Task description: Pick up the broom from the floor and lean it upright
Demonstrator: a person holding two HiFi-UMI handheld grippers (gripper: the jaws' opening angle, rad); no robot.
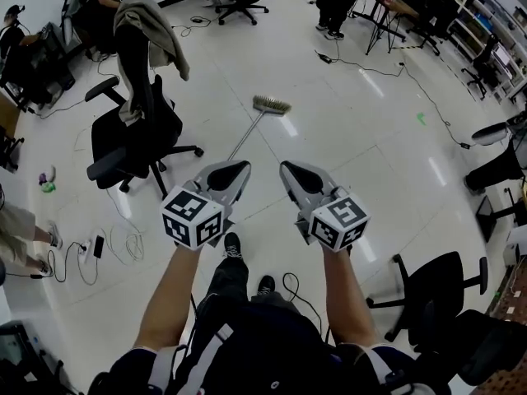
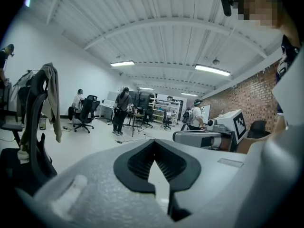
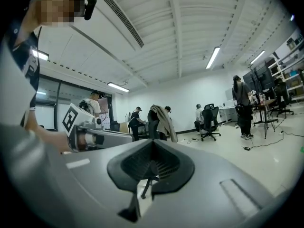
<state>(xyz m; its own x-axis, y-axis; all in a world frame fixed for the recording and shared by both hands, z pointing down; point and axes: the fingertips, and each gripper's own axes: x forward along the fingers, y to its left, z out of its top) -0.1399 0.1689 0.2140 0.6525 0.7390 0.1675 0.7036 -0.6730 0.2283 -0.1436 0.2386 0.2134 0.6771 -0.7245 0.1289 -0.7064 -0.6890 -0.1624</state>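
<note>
**A:** Where is the broom point(image 1: 248, 134)?

**B:** Flat on the floor point(image 1: 354, 138), ahead of both my claws. Its brush point(image 1: 271, 104) is the far end. The handle slants back from there toward me and to my left.

**A:** How near is it to your left claw point(image 1: 237, 169)?

**B:** From the head view, the near end of the handle runs down to the tip of that claw and disappears behind it. I cannot tell whether they touch. The claw sits above the floor and points forward along the handle's line, with the brush well beyond it.

**A:** And the right claw point(image 1: 288, 171)?

**B:** It is just beside the left one, tip level with tip, with a gap of bare floor between them. The handle lies off to its left and the brush is ahead and slightly left.

**A:** Are you holding anything?

**B:** No. On the left, my own camera shows the two pads meeting at the tip with nothing pinched between them. The right claw is pressed together the same way and is also empty. Neither claw camera shows the broom. Both look out level across the room.

**A:** What else is close by?

**B:** A black chair point(image 1: 136, 134) with a jacket point(image 1: 146, 25) over its back stands to the left of the handle, near it but apart. My shoes point(image 1: 233, 245) are on the floor below the claws.
</note>
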